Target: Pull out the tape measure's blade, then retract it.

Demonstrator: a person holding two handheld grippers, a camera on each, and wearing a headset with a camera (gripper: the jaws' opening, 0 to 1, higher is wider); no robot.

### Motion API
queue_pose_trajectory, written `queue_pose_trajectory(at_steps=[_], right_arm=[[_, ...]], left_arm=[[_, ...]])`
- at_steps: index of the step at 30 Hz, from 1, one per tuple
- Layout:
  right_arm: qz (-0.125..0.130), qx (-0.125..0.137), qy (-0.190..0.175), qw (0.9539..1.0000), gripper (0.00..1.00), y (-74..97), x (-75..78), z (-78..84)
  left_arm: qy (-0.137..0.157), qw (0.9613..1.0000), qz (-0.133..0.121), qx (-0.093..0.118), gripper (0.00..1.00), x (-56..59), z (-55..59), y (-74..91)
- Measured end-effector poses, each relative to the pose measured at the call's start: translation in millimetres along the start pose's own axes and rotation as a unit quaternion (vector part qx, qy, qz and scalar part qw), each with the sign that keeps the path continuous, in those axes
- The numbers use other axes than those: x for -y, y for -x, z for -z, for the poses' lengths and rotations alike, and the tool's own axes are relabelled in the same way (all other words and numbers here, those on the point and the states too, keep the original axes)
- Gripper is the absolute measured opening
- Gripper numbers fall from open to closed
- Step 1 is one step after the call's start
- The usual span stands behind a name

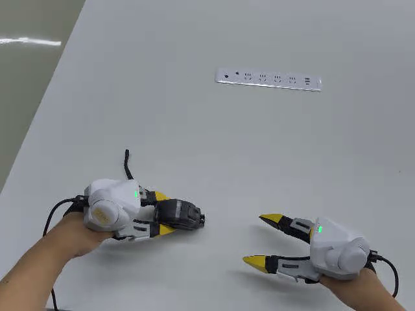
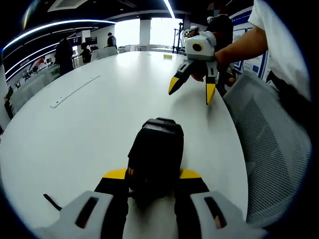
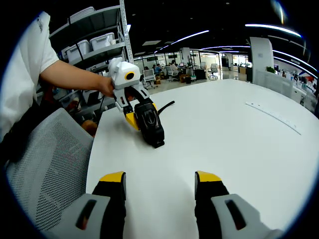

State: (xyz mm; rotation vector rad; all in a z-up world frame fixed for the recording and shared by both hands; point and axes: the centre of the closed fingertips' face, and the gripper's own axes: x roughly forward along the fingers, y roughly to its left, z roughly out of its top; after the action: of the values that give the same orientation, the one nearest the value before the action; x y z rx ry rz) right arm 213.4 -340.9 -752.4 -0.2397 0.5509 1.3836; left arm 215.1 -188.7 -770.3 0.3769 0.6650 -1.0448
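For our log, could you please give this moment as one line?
left gripper: shut on tape measure, on table | right gripper: open, empty

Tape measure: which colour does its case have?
Black. The tape measure shows best in the left gripper view.

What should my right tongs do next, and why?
Probably bring the open right tongs toward the front end of the tape measure: the left tongs clamp its case, the right tongs hold nothing, and the tape is not yet extended.
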Motion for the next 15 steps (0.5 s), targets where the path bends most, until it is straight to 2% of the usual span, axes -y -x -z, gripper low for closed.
queue_pose_trajectory(at_steps=[15], right_arm=[[-0.009, 0.001, 0.006, 0.9999, 0.53, -5.2, -1.6, -2.5]], left_arm=[[-0.001, 1.0, 0.004, 0.004, 0.3, -0.2, 0.5, -0.5]])
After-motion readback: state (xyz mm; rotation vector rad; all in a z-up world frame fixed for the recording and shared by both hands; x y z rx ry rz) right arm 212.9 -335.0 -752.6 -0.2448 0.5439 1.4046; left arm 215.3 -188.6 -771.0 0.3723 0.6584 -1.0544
